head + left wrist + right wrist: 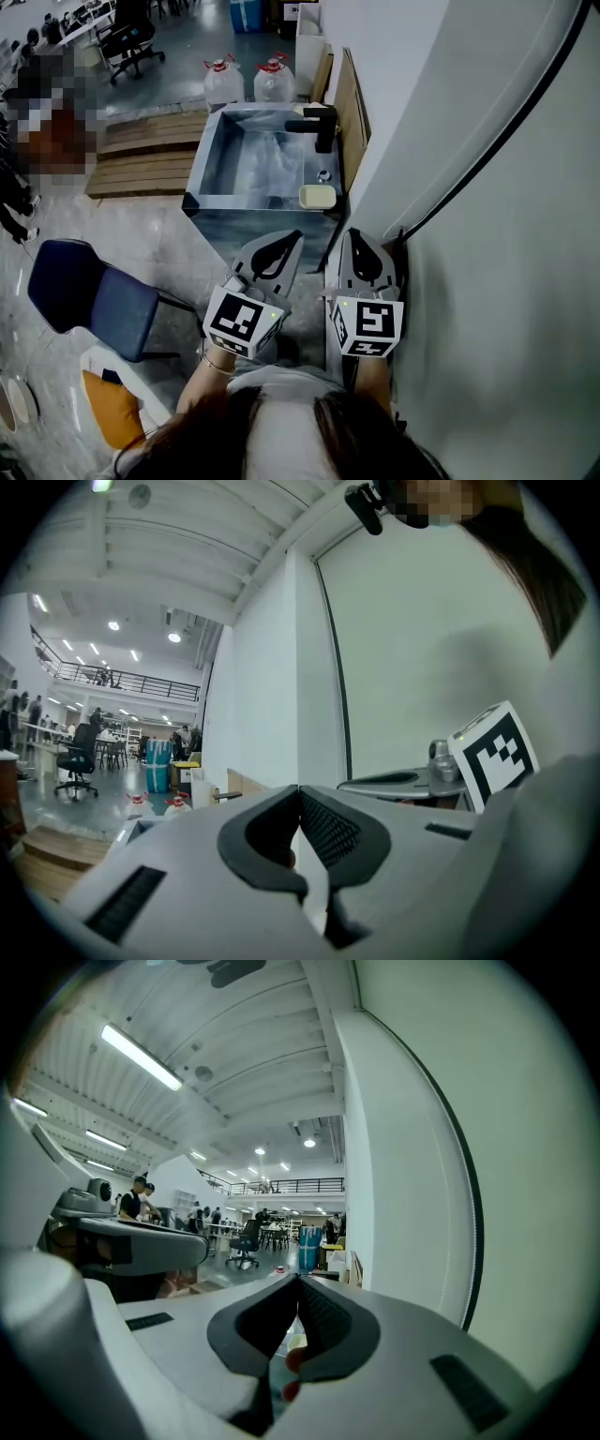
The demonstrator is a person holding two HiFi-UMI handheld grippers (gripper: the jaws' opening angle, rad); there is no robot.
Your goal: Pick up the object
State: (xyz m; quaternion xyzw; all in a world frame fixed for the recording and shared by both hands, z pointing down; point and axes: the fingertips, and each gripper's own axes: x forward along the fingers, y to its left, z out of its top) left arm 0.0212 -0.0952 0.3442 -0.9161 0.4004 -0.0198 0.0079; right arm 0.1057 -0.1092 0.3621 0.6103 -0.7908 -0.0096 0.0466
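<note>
So the person's standing in front of a grey steel sink basin (pixel 217 200) with a chunky black faucet (pixel 319 124), both tools held up near the chest. The left gripper (pixel 298 235) has its jaws pressed together at the tips with nothing between them, and the right gripper (pixel 354 232) is the same, closed and empty. Neither is anywhere close to the sink yet.

My guess for the thing to grab is the pale yellow rounded rectangular block (pixel 317 196) lying flat on the sink's right front corner ledge, just in front of the faucet and near the white wall. It looks like a bar of soap, maybe a sponge; I honestly can't tell from here.

Either way it should be light. If it's soap, expect it to be hard and slick, especially if wet, so I'd open the right gripper wide, come down from above and pinch across the short width at the middle. Squeeze gently, since a bar can squirt out sideways and drop into the basin.
</note>
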